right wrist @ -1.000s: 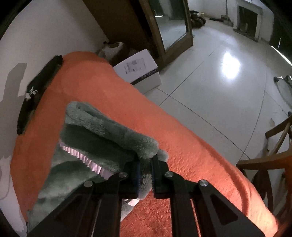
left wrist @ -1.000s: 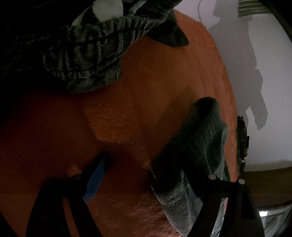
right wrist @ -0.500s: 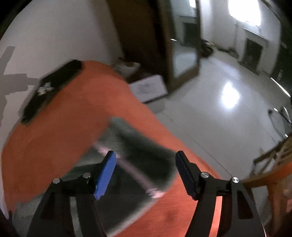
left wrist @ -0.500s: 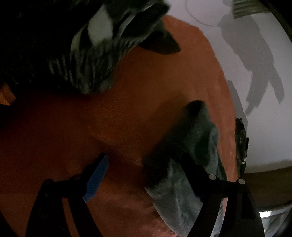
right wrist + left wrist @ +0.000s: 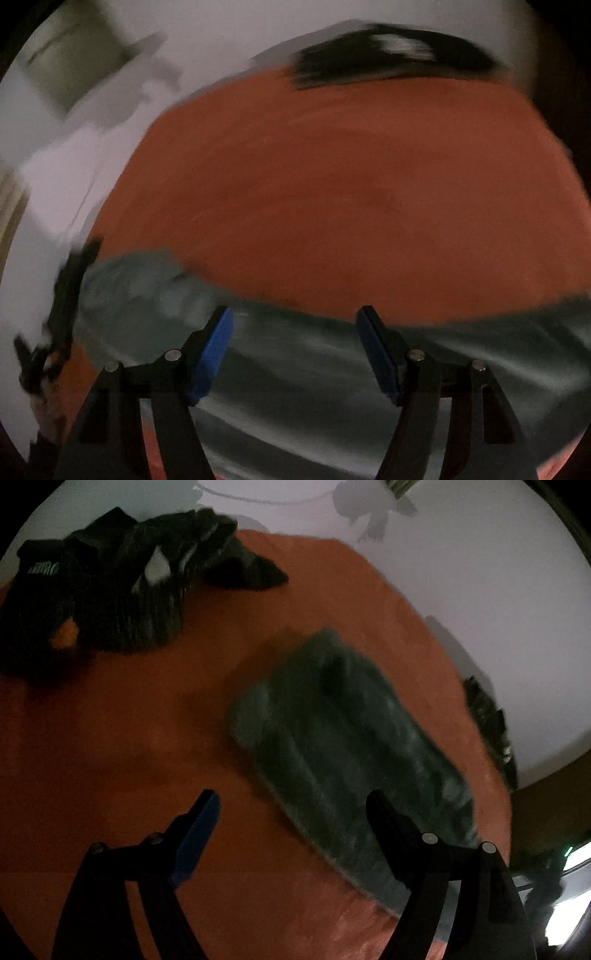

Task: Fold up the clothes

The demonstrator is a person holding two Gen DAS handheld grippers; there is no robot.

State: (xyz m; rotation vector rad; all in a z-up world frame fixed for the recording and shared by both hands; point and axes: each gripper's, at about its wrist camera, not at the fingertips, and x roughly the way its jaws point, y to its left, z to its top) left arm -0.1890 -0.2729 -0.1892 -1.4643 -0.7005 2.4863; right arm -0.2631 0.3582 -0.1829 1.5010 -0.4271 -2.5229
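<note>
Grey-green fleece garment point(image 5: 343, 746) lies folded on the orange blanket point(image 5: 129, 738) in the left wrist view, under the released left tongs point(image 5: 291, 812); a dark clothes heap point(image 5: 122, 583) sits well apart, its white print unreadable. Right wrist view, blurred: the right tongs point(image 5: 295, 332) have just been opening, gaping empty above the fleece point(image 5: 295, 387).

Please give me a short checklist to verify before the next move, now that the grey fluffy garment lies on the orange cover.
1. Right gripper released: ok, jaws have just been opening, nothing between the pads.
2. Left gripper empty: ok, open.
3. Grey fluffy garment lies on the orange cover: ok.
4. Fold neat: cannot tell, blurred.
5. Dark clothes pile apart from the garment: ok.
</note>
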